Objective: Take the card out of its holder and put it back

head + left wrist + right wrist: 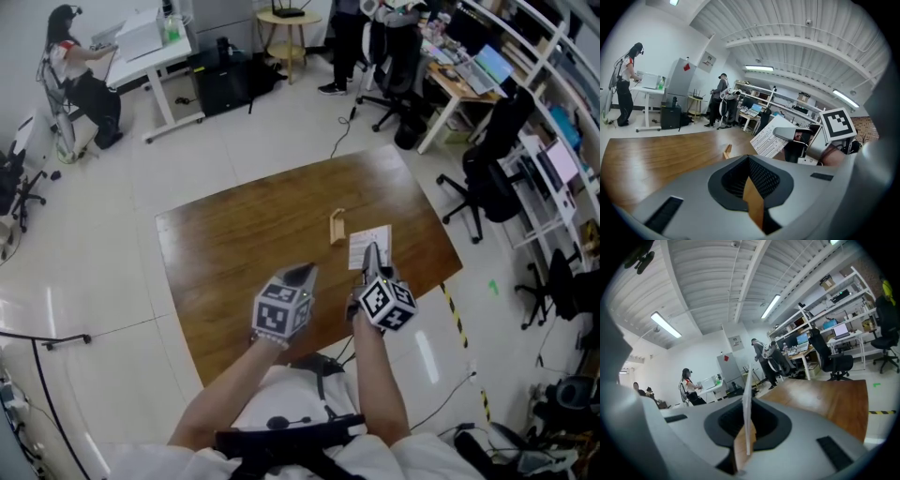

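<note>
- Workshop floor all round a brown wooden table (234, 244), with desks, shelves and office chairs (487, 178) beyond both tools, and a person (80, 66) far off to the left.
- On the left, left gripper (299, 275): hangs over the near part of the table, tips a little downward, and keeps its jaws together with nothing between them.
- Ahead of that tool and slightly to its right, holder (337, 227): stands as a small wooden block on the table, apart from both tools and without the card.
- Just right of the holder and lifted off the table, card (359, 246): a white printed sheet, pinched at its near edge by the right tool's jaws. Sticks out forward past the tips and shows edge-on as a thin white line in the right gripper view.
- On the right, right gripper (372, 249): clamps tight on the card and points forward and slightly down. Sits beside the left tool at about the same reach, not touching it.
</note>
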Tool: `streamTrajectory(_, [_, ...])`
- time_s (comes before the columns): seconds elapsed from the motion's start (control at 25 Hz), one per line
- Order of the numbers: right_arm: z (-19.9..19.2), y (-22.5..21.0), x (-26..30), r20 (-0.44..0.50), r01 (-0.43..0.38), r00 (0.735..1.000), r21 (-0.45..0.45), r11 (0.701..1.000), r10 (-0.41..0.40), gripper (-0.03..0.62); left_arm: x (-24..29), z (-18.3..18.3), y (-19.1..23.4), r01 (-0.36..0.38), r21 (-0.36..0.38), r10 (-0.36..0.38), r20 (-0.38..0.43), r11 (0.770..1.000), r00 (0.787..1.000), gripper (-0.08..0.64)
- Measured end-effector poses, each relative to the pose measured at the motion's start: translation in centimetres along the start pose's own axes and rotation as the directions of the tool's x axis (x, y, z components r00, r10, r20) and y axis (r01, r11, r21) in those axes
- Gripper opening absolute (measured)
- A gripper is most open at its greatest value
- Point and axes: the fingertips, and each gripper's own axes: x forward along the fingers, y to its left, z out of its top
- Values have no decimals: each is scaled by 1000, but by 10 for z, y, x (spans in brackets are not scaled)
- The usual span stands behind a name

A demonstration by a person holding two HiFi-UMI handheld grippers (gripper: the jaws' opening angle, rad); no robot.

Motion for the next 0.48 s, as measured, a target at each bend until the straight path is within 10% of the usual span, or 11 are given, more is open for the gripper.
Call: streamTrajectory(0.48, [-4,-14,81,-40,-14,999,-32,999,13,18,45,9,12,9,-2,-9,-39,1000,999,-5])
